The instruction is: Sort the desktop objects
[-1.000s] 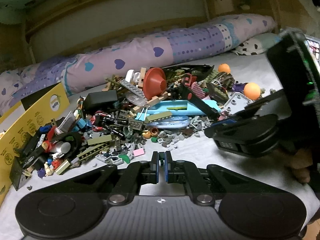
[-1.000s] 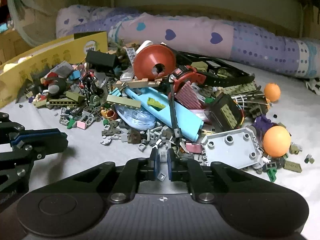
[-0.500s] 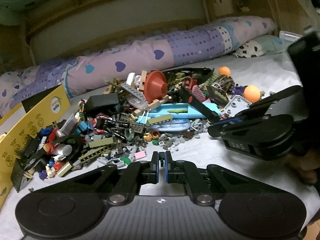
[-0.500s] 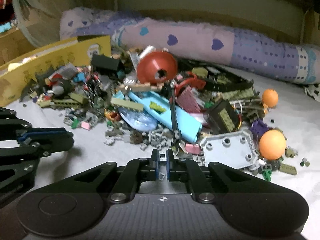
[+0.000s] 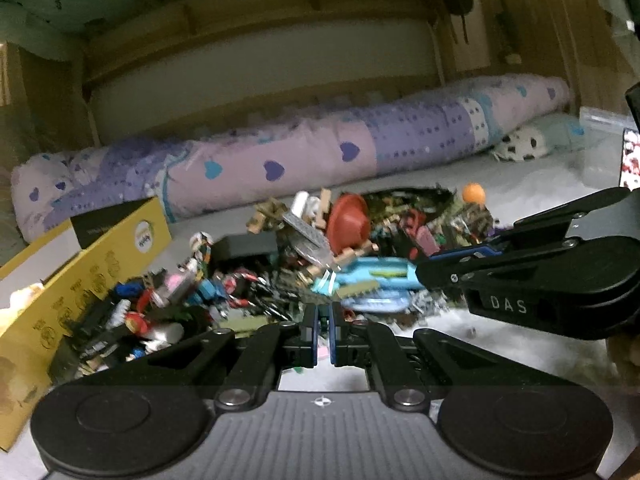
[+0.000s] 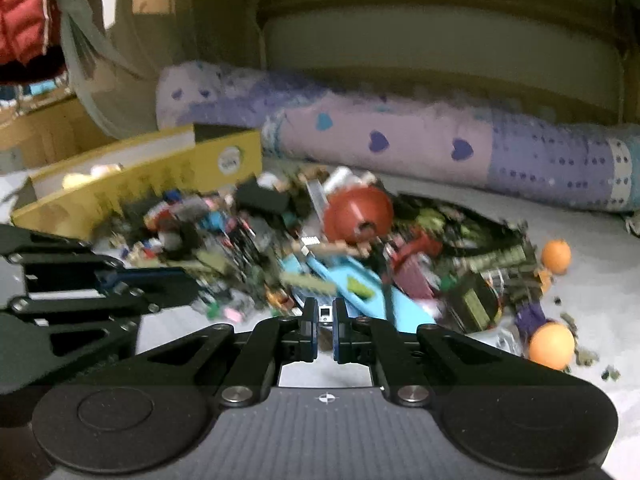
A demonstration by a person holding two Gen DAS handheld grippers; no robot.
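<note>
**A tiny brick pinched above the heap**

From the left wrist view, the left gripper (image 5: 324, 330) had its jaws together on nothing. It hung just before the toy pile (image 5: 304, 264), beside the yellow box (image 5: 100, 264).

From the right wrist view, the right gripper (image 6: 325, 326) was clamped on a small grey brick (image 6: 325, 314). Held only at the fingertips, the brick could slip out and fall back among the others.

Two orange balls (image 6: 551, 345), one red funnel (image 6: 357, 213), one yellow box (image 6: 132, 184), perhaps one bolster (image 6: 400, 144).
</note>
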